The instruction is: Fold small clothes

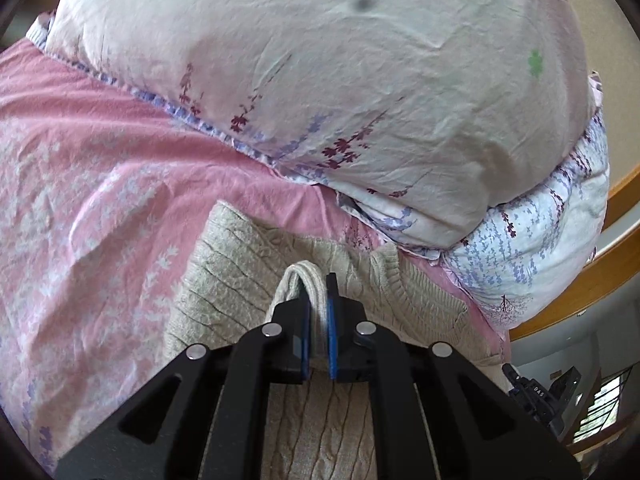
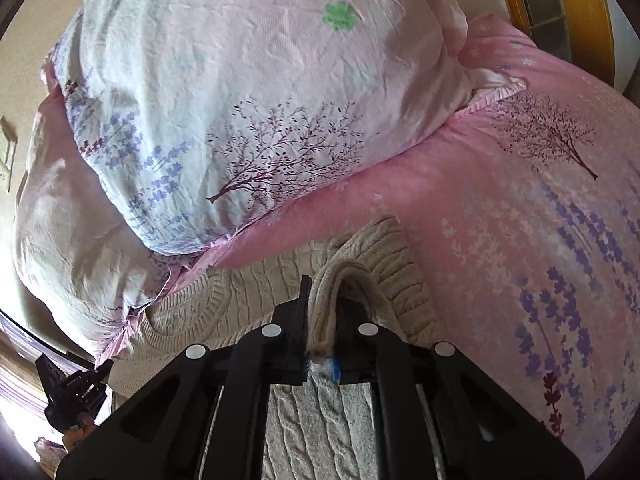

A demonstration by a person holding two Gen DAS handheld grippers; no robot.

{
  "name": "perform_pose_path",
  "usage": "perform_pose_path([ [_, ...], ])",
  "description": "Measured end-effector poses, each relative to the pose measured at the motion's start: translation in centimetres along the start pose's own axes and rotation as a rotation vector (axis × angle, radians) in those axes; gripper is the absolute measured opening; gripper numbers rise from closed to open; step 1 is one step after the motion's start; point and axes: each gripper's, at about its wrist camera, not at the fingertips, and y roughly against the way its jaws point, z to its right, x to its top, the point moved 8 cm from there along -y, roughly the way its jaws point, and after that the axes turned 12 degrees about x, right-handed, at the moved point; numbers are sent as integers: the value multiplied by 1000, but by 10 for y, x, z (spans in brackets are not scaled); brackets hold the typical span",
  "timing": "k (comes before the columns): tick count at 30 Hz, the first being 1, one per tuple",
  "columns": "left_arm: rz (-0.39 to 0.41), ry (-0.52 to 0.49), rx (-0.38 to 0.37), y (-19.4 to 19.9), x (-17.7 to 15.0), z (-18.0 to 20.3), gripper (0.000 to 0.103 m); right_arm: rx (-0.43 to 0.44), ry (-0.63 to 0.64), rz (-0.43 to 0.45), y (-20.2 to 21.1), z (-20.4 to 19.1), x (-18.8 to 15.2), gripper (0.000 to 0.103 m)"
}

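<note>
A beige cable-knit sweater (image 1: pixel 224 272) lies on a pink floral bedsheet (image 1: pixel 80 184). My left gripper (image 1: pixel 318 288) is shut on a raised fold of the sweater's edge, pinched between its blue pads. In the right wrist view the same sweater (image 2: pixel 248 292) spreads left toward the pillows, its ribbed neckline at lower left. My right gripper (image 2: pixel 324 292) is shut on another bunched fold of the sweater's edge. Both folds are held a little above the rest of the knit.
A big white floral pillow (image 1: pixel 320 80) lies just beyond the sweater, also in the right wrist view (image 2: pixel 240 100). A wooden bed frame (image 1: pixel 600 272) runs at the right. The pink sheet (image 2: pixel 520 220) extends to the right. The other gripper (image 2: pixel 72 392) shows at lower left.
</note>
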Motion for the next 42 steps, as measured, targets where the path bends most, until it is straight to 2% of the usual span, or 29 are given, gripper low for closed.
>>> perform_pose_path([
  [11, 29, 16, -16, -6, 17, 7, 6, 32, -60, 25, -24, -5, 20, 8],
  [14, 12, 30, -13, -13, 20, 6, 7, 23, -93, 11, -31, -1, 21, 9],
  [17, -14, 23, -4, -20, 19, 9, 8, 47, -127, -13, -36, 1, 21, 20],
  [19, -15, 6, -13, -21, 19, 13, 13, 67, -123, -14, -34, -2, 21, 28],
  [22, -6, -6, -50, -15, 19, 22, 34, 81, -111, 0, -26, -8, 23, 40],
  [24, 21, -19, -66, -4, 21, 23, 54, 80, -78, 30, -12, -11, 25, 49],
  [27, 49, -64, -94, 20, 21, 23, 58, 62, -17, 76, 15, -10, 28, 56],
  [31, 86, -181, -70, 52, 5, 16, 58, 7, 75, 80, 50, 1, 14, 56],
  [35, 89, -300, -16, 68, -22, 7, 57, -36, 131, 20, 69, 17, -19, 55],
  [37, 102, -361, 18, 74, -35, 2, 57, -49, 160, -1, 74, 20, -35, 50],
  [39, 110, -410, 56, 75, -45, -3, 57, -52, 176, -16, 77, 21, -47, 49],
  [41, 97, -426, 73, 73, -54, -9, 57, -54, 184, -29, 79, 23, -54, 46],
  [42, 87, -426, 77, 71, -57, -12, 56, -56, 187, -38, 77, 23, -56, 42],
])
